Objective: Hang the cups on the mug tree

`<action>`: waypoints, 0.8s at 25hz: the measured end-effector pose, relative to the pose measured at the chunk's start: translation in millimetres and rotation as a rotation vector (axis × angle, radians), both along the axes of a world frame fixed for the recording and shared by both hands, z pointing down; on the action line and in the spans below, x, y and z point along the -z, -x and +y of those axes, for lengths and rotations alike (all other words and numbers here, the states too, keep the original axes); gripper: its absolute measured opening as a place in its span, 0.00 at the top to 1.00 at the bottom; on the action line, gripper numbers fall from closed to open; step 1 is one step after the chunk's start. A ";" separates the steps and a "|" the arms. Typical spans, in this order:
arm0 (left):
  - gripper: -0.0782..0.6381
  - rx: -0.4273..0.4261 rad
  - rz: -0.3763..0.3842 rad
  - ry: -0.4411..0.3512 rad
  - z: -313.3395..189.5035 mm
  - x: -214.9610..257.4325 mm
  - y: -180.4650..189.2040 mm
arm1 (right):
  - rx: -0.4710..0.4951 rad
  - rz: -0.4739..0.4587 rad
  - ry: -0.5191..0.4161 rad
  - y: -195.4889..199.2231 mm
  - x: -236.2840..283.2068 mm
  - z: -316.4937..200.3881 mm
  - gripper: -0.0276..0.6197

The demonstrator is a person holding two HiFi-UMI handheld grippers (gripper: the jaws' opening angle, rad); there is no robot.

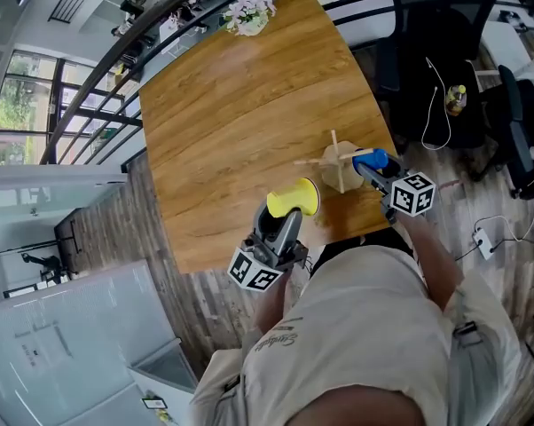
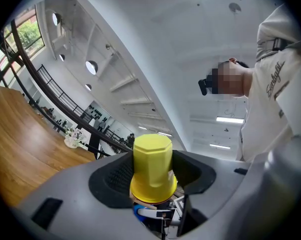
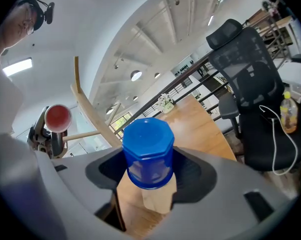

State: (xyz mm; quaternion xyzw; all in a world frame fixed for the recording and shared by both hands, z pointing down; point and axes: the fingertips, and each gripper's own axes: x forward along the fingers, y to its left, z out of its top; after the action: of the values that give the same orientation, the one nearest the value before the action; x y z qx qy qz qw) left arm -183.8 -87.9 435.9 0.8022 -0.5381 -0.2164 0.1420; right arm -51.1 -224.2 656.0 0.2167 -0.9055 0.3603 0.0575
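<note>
Yellow cup (image 2: pixel 152 166), blue cup (image 3: pixel 149 154) in tools (image 2: pixel 152 181) (image 3: pixel 149 176)

The mug tree (image 1: pixel 336 162) stands on the table (image 1: pixel 240 114). The left cup (image 1: pixel 294 200) is left of it, the right cup (image 1: pixel 371 160) just right.

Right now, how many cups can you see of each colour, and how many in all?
Yellow cup: 1, held in the left gripper
Blue cup: 1, held in the right gripper
Total: 2 cups
</note>
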 end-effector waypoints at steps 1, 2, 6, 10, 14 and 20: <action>0.55 -0.001 -0.001 -0.005 -0.5 0.2 0.0 | 0.001 0.005 -0.001 1.2 -1.8 -0.5 0.54; 0.55 -0.002 -0.002 -0.011 -0.2 0.5 -0.6 | 0.003 0.009 -0.001 1.6 -4.3 -0.1 0.54; 0.55 0.011 0.000 -0.022 6.9 1.4 2.2 | -0.008 0.001 0.028 3.3 -12.0 4.7 0.54; 0.55 0.022 0.003 -0.032 13.9 2.5 7.5 | -0.016 -0.011 0.042 6.6 -13.0 4.9 0.54; 0.55 0.032 0.006 -0.038 23.0 4.4 9.3 | -0.027 -0.010 0.058 6.5 -16.5 9.5 0.54; 0.55 0.044 0.006 -0.039 28.0 5.2 16.7 | -0.037 -0.037 0.092 14.1 -22.8 8.9 0.54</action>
State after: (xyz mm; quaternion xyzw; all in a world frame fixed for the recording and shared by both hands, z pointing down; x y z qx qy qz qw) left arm -200.5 -59.9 430.7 0.7921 -0.5509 -0.2323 0.1233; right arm -65.2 -215.4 678.8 0.2237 -0.8848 0.4064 0.0440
